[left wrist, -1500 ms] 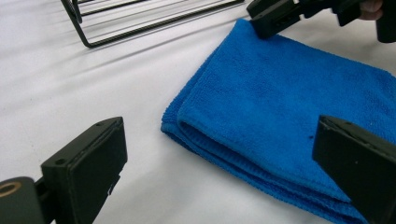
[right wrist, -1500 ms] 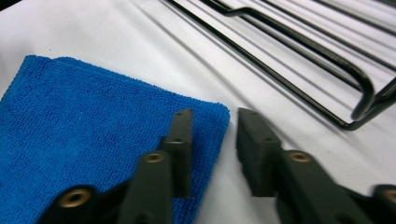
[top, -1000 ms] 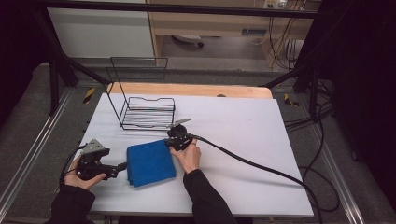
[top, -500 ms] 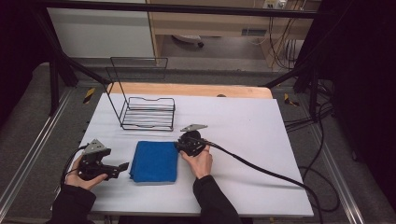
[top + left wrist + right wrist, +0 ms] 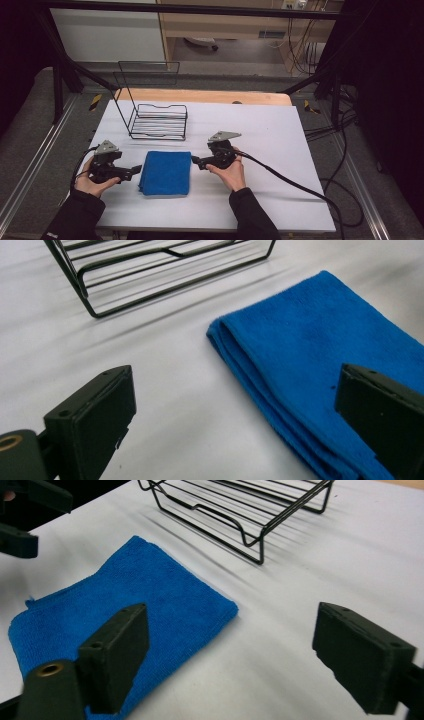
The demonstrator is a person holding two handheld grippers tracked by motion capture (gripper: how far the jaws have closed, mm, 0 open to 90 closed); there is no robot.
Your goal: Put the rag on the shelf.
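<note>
A blue cloth (image 5: 166,173) lies folded flat on the white table, near the front. My left gripper (image 5: 135,171) rests just left of it, open, and its jaws point at the cloth's left edge. In the left gripper view the left gripper (image 5: 235,405) stands wide, with the cloth's (image 5: 325,365) folded edge on the table ahead. My right gripper (image 5: 196,161) sits just off the cloth's far right corner. Its jaws have just been opening, and the right gripper (image 5: 232,640) holds nothing, with the cloth (image 5: 125,600) beside its left jaw.
A black wire rack (image 5: 159,120) with a tall back frame stands behind the cloth on the table (image 5: 280,130). It appears close ahead as the rack (image 5: 245,510) in the right gripper view. A thick cable (image 5: 290,180) trails from the right gripper to the right front edge.
The right gripper let go of the cloth's far right corner, opened, and drew away to the right. The cloth now lies squarer and flatter. The left gripper stayed put.
</note>
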